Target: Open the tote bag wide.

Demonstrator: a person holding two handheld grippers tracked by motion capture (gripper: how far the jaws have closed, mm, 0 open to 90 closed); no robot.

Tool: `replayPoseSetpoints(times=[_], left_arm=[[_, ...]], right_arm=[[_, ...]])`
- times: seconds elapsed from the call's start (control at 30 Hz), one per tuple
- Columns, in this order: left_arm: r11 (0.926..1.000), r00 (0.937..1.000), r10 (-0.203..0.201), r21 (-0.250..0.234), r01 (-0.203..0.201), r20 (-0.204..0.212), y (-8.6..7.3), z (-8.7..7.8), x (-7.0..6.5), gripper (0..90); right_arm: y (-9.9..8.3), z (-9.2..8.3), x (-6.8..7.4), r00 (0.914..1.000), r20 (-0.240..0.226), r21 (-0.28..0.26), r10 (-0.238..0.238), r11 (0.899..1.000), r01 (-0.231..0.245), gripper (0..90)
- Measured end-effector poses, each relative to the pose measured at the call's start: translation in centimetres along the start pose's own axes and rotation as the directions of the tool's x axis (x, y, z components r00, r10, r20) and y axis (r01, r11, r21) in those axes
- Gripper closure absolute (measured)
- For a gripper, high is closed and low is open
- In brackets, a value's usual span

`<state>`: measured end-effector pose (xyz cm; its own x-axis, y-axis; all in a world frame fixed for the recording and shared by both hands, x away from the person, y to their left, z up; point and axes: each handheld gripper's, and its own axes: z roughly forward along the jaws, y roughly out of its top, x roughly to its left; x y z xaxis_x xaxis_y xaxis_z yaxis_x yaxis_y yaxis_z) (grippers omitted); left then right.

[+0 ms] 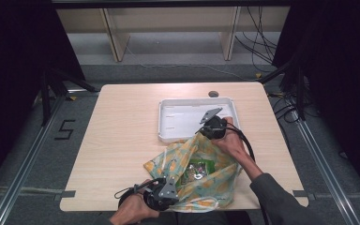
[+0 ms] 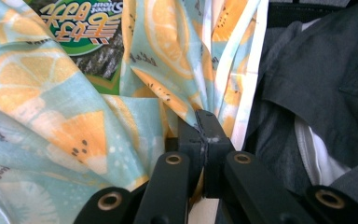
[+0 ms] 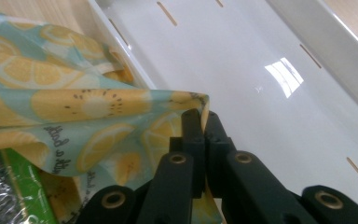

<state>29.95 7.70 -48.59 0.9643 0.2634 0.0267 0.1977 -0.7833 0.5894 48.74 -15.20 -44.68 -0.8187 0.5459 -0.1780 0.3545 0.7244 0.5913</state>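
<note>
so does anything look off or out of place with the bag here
Nothing looks spilled or torn. The lemon-print bag hangs partly off the table's near edge, each gripper shut on a part of its rim. A green snack packet sits inside; the white tray is empty.

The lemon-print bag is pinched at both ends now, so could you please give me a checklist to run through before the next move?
1. Left claw shut on the lemon-print bag near edge: ok.
2. Right claw shut on the bag's far corner: ok.
3. Bag mouth spread between the claws: ok; green snack packet shows inside.
4. White tray free to receive: ok; its visible floor is bare.
5. Far corner over the tray rim: ok, in the right gripper view.
6. Grip firm enough for lifting: cannot tell.
</note>
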Motion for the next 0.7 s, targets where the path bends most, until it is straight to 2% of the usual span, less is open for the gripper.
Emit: replayPoseSetpoints(times=[0.03, 0.07, 0.1, 0.17, 0.2, 0.23, 0.27, 0.3, 0.33, 0.37, 0.43, 0.47, 0.5, 0.53, 0.57, 0.63, 0.67, 0.7], left_arm=[[1.0, 1.0, 0.0, 0.0, 0.0, 0.0, 0.0, 0.0, 0.0, 88.5], [0.9995, 0.9997, -0.023, -0.019, 0.023, 0.003, 0.2, -0.4, 0.2, 84.2], [0.9957, 0.9976, -0.07, -0.061, 0.07, 0.001, 0.3, -0.6, 0.0, 79.5], [0.9963, 0.9986, -0.052, -0.068, 0.052, 0.008, 0.8, -1.7, 0.3, 68.0], [0.9963, 0.9986, -0.052, -0.068, 0.052, 0.008, 0.8, -1.7, 0.3, 63.9], [0.9817, 0.9939, -0.11, -0.157, 0.108, -0.003, 1.5, -2.5, 0.1, 56.3], [0.9718, 0.9918, -0.128, -0.199, 0.126, 0.005, 1.9, -2.9, 0.1, 53.5], [0.9667, 0.9924, -0.123, -0.226, 0.12, -0.001, 2.2, -3.4, 0.3, 51.4], [0.9606, 0.9906, -0.137, -0.245, 0.131, -0.006, 2.6, -3.8, 0.3, 48.4], [0.9589, 0.9906, -0.136, -0.253, 0.128, -0.014, 2.9, -4.1, 0.5, 44.9], [0.9537, 0.9862, -0.153, -0.271, 0.131, -0.063, 3.6, -4.9, 1.0, 44.0], [0.9562, 0.9823, -0.156, -0.265, 0.124, -0.103, 3.9, -5.3, 1.4, 43.8], [0.9526, 0.9766, -0.173, -0.274, 0.133, -0.127, 4.2, -5.4, 1.7, 43.1], [0.9519, 0.9695, -0.179, -0.279, 0.127, -0.168, 4.4, -5.6, 2.2, 43.0], [0.9476, 0.9648, -0.191, -0.29, 0.134, -0.18, 4.6, -5.5, 2.6, 42.2], [0.9469, 0.9564, -0.222, -0.276, 0.166, -0.189, 4.8, -5.3, 3.5, 42.3], [0.954, 0.9471, -0.211, -0.262, 0.146, -0.242, 4.9, -5.1, 4.3, 42.3], [0.9552, 0.943, -0.216, -0.255, 0.151, -0.253, 4.9, -4.9, 4.6, 42.3]], right_arm=[[0.0, 0.4, 0.0, 0.9999, 0.009, 0.001, 0.006, 1.0, -0.006, 90.0], [0.0, 0.6, 0.1, 1.0, 0.008, -0.003, 0.001, 1.0, -0.001, 85.7], [0.0, 0.7, 0.1, 0.9999, 0.004, -0.004, 0.015, 1.0, -0.015, 81.3], [-0.1, 0.3, 0.0, 0.9999, 0.009, -0.012, 0.015, 1.0, -0.015, 71.2], [0.0, -0.2, 0.1, 0.9987, -0.008, -0.025, 0.051, 0.998, -0.051, 65.7], [0.0, -1.0, 0.3, 0.9959, -0.017, -0.041, 0.088, 0.995, -0.089, 59.2], [0.0, -1.6, 0.3, 0.997, -0.027, -0.07, 0.072, 0.995, -0.074, 55.2], [-0.1, -2.5, 0.4, 0.9974, -0.031, -0.093, 0.064, 0.993, -0.067, 52.0], [-0.2, -3.5, 0.8, 0.9962, -0.042, -0.113, 0.076, 0.99, -0.081, 50.1], [-0.3, -4.5, 1.2, 0.9956, -0.059, -0.118, 0.072, 0.99, -0.079, 48.8], [-0.8, -6.2, 2.0, 0.9945, -0.084, -0.161, 0.062, 0.984, -0.075, 46.9], [-1.1, -7.0, 2.4, 0.9948, -0.079, -0.174, 0.065, 0.982, -0.078, 46.5], [-1.4, -8.0, 2.9, 0.9909, -0.12, -0.176, 0.06, 0.981, -0.081, 46.2], [-1.7, -8.5, 3.2, 0.9904, -0.124, -0.177, 0.061, 0.981, -0.083, 45.5], [-2.1, -9.0, 3.6, 0.9896, -0.134, -0.189, 0.053, 0.979, -0.078, 45.5], [-3.0, -9.4, 4.5, 0.9854, -0.166, -0.172, 0.04, 0.983, -0.069, 45.2], [-3.4, -9.4, 4.8, 0.9835, -0.178, -0.166, 0.032, 0.984, -0.062, 44.8], [-3.9, -9.3, 5.3, 0.9795, -0.198, -0.152, 0.035, 0.986, -0.066, 44.4]])
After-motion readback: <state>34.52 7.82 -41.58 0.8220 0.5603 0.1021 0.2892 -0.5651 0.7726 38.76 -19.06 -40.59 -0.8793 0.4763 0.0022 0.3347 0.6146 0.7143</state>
